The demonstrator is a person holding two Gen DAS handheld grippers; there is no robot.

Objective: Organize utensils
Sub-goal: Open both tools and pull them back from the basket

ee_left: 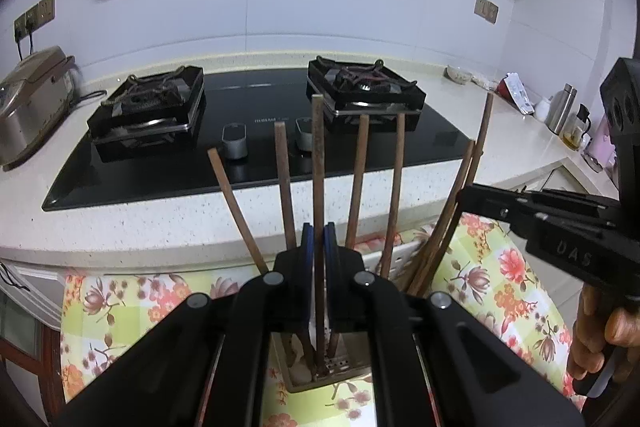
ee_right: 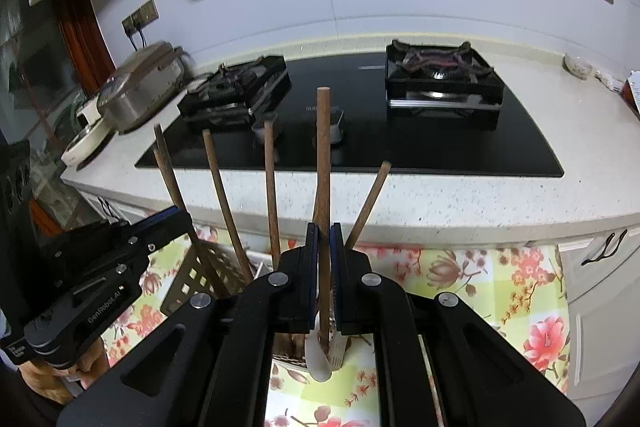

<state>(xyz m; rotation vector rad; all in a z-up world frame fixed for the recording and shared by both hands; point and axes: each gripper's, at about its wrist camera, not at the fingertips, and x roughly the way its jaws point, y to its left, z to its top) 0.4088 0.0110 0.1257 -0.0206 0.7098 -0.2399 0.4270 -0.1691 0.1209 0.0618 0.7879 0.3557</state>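
Several brown wooden chopsticks stand upright in a perforated metal holder (ee_left: 320, 371) on a floral tablecloth. My left gripper (ee_left: 319, 233) is shut on one upright chopstick (ee_left: 318, 163) in the holder's middle. My right gripper (ee_right: 324, 233) is shut on another upright chopstick (ee_right: 323, 155), whose lower end sits in the holder (ee_right: 296, 351) beside a white spoon (ee_right: 318, 359). The right gripper also shows at the right of the left wrist view (ee_left: 480, 199), by a leaning chopstick bundle (ee_left: 448, 227). The left gripper shows at the left of the right wrist view (ee_right: 176, 219).
A black two-burner gas hob (ee_left: 248, 135) lies on the speckled counter (ee_left: 132, 227) behind the holder. A rice cooker (ee_left: 28, 103) stands at the far left, bottles and packets (ee_left: 560, 107) at the far right. The floral cloth (ee_right: 480, 279) covers the near surface.
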